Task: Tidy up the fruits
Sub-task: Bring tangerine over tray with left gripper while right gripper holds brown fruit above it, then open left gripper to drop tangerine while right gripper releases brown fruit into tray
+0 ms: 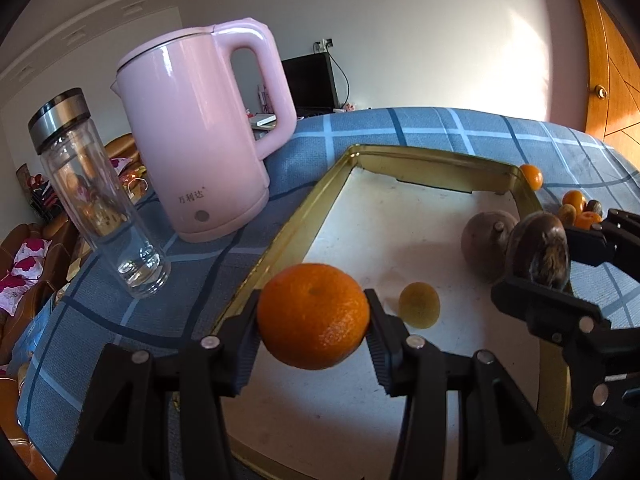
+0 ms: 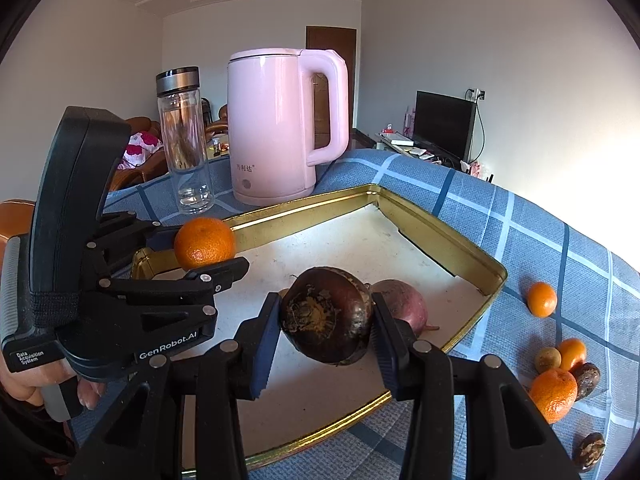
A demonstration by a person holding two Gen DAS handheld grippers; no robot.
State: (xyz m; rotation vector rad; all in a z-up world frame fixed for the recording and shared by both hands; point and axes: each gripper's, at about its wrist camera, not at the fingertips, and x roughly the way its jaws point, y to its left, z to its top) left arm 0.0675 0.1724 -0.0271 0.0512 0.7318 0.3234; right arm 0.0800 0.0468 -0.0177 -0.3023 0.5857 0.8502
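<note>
Overall, the sorting is judged to be partly done. Two pieces are already seen lying in the gold-rimmed tray [image 2: 440, 236]: a reddish-purple round fruit [image 1: 482, 240] near the right wall and a small yellowish fruit [image 1: 419, 305] near the middle of the pale floor. Two more are being carried above the tray. The left gripper [image 1: 313, 328] is closed on a mandarin [image 1: 313, 316], the fruit being pinched on both sides between the ribbed pads — the jaws stand only as wide as the fruit. The right gripper [image 2: 325, 320] is closed likewise on a dark brown fruit [image 2: 326, 314], its rough fibrous end turned toward the camera.

What is left lies outside the tray on the blue checked cloth [image 2: 540, 224]: a lone small orange fruit [image 2: 541, 299] just beside the tray's far right corner, and a loose cluster [image 2: 566, 368] of orange, yellowish and dark pieces further right, with one more dark piece [image 2: 590, 450] apart near the picture's edge.

The mandarin is shown as bright, dimpled and slightly flattened, with a shallow navel facing up. The dark fruit is glossy on its flanks and dull and hairy at its end — a skin that is judged firm enough to bear the grip. A pink kettle [image 2: 276, 128] and a glass bottle [image 2: 186, 140] stand behind the tray, apart from it.
</note>
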